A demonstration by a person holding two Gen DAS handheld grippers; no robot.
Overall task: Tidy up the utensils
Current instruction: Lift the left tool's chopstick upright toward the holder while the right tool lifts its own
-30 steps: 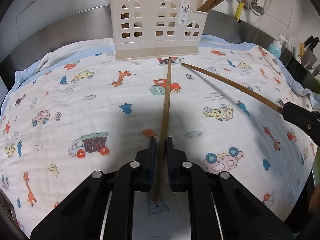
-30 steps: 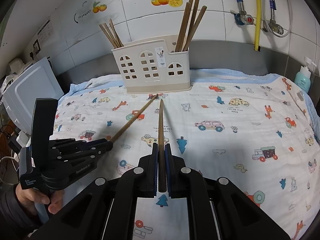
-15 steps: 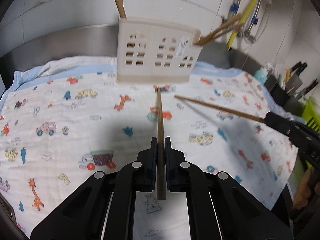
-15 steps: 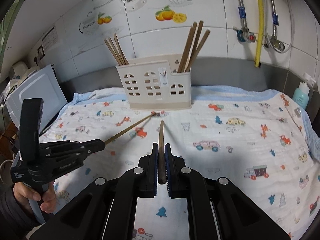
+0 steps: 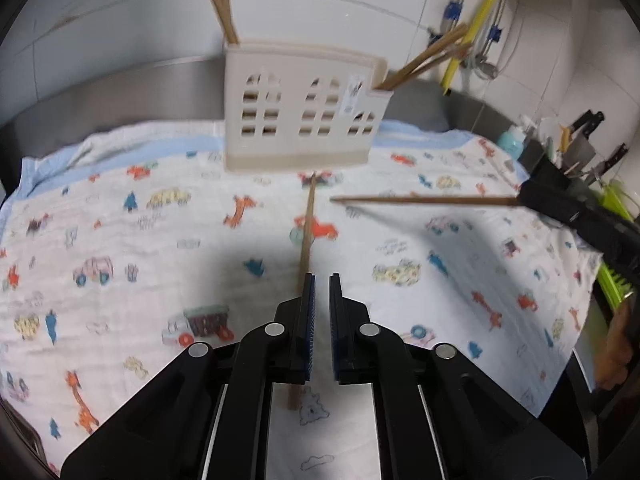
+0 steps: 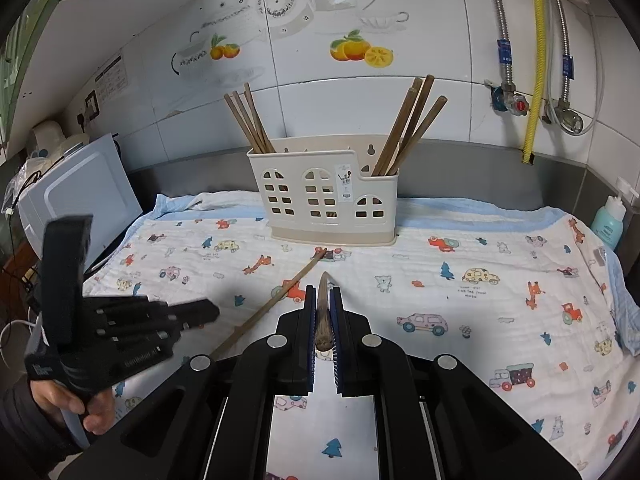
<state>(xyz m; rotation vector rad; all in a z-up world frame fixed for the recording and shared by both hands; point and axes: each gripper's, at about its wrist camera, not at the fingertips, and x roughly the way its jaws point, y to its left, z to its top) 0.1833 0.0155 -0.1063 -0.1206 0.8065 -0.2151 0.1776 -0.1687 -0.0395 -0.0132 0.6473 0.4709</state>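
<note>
A cream house-shaped utensil holder (image 5: 300,120) (image 6: 326,196) stands at the back of the cartoon-print cloth, with several wooden chopsticks in its left and right ends. My left gripper (image 5: 322,280) has its jaws slightly apart and empty; one chopstick (image 5: 306,236) (image 6: 276,300) lies on the cloth below it, pointing at the holder. My right gripper (image 6: 322,292) is shut on another chopstick (image 6: 323,312) (image 5: 424,200), held above the cloth and pointing at the holder.
A white appliance (image 6: 80,196) stands at the left. A teal bottle (image 6: 608,220) and a rack of knives (image 5: 580,148) stand at the right. Pipes and a yellow hose (image 6: 536,60) run down the tiled wall.
My left gripper has opened, let go of its chopstick and risen; that chopstick now lies on the cloth. My right gripper has lifted its chopstick and tilted it up.
</note>
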